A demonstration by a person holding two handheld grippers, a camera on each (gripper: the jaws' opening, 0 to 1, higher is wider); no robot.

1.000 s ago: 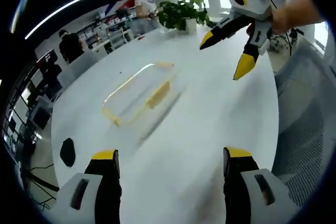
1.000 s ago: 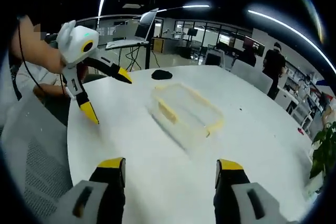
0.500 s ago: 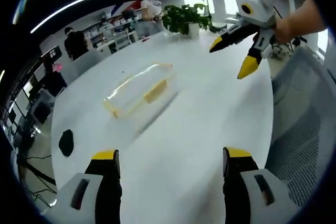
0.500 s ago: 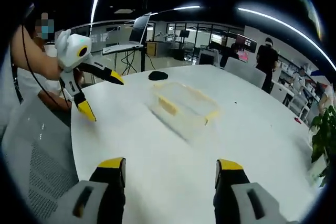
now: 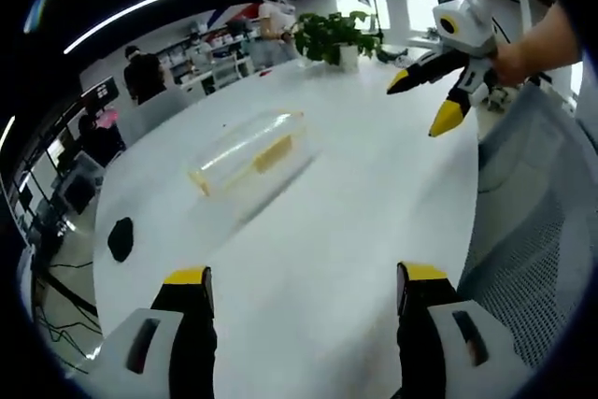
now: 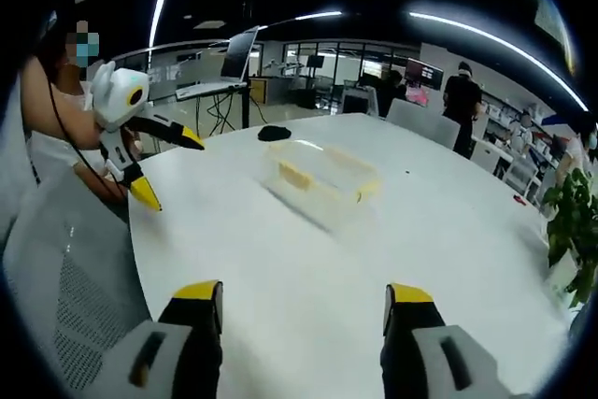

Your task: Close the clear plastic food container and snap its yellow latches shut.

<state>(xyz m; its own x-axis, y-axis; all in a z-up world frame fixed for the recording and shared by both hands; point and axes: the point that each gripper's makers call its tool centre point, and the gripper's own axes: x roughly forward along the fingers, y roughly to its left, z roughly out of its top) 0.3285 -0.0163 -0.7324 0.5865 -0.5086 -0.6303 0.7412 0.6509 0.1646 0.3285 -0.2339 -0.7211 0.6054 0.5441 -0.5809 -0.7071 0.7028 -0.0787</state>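
Container (image 5: 248, 151) mid-table (image 5: 374, 221), toward 11 o'clock of left gripper (image 5: 304, 292) | both grippers spread, holding nothing; right gripper (image 6: 304, 310) likewise well apart from it | risk: light clear box may skid when one latch (image 6: 296, 176) is pressed unbraced.

Each gripper has a rounded white shell, black jaws with yellow tips, and a yellow-ringed round mark on its side: the left gripper (image 6: 159, 167), the right gripper (image 5: 425, 105). Their holder's arms are bare.
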